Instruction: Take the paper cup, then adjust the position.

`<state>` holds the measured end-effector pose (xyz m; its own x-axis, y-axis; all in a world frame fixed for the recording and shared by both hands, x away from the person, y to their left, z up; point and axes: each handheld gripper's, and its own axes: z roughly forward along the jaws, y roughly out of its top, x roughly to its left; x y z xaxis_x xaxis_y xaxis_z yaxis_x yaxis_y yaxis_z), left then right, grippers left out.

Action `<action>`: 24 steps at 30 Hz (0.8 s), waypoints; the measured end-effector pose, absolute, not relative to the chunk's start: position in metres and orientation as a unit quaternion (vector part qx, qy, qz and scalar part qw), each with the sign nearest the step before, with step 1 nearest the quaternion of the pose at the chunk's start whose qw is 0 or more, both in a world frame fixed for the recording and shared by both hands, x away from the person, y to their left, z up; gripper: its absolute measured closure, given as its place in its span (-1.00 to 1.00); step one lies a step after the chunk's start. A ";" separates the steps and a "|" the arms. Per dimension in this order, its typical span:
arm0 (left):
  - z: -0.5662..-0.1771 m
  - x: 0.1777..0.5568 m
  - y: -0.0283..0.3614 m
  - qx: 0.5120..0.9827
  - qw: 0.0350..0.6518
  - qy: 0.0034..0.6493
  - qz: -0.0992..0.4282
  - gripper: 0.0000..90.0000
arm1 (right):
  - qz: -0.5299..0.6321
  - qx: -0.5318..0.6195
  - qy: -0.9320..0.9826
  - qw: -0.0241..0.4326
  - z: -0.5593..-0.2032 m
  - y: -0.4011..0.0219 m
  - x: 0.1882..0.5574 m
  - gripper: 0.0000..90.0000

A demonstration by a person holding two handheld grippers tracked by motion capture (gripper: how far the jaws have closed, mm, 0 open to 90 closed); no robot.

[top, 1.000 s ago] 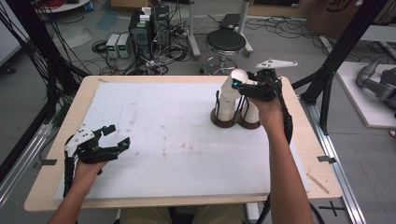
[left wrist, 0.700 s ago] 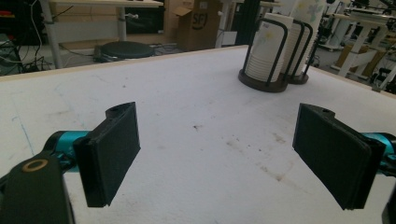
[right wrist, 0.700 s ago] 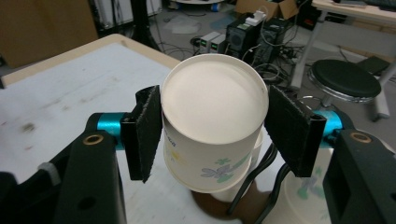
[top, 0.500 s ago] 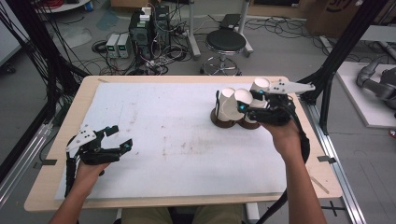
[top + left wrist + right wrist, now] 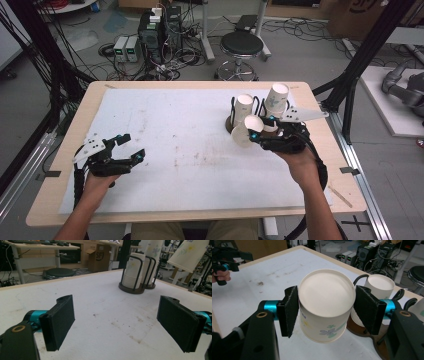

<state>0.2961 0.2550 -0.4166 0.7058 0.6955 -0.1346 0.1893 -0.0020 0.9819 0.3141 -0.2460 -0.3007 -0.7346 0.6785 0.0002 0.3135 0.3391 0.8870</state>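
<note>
Right gripper (image 5: 325,308) clamps a paper cup (image 5: 324,305) beside the cup holder (image 5: 240,120); left gripper (image 5: 120,322) gapes wide, empty, over the table (image 5: 165,120).

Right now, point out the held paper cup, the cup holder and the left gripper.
held paper cup (image 5: 324,293), right gripper view, its base.
cup holder (image 5: 132,288), left gripper view, its dark base.
left gripper (image 5: 131,145), high view, between its fingertips.

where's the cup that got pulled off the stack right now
In the high view the paper cup is clamped in the right gripper on the table's right side, lying sideways just in front of the cup holder.
</note>
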 end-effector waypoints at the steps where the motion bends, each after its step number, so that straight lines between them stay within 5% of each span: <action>1: -0.416 0.296 0.254 0.678 0.627 0.325 0.202 -0.68 | 0.486 0.309 0.796 0.187 -0.301 -0.245 0.314 -0.14; 24: -0.396 0.280 0.212 0.730 0.637 0.213 0.127 -0.68 | 0.515 0.192 0.830 0.096 -0.325 -0.179 0.312 -0.14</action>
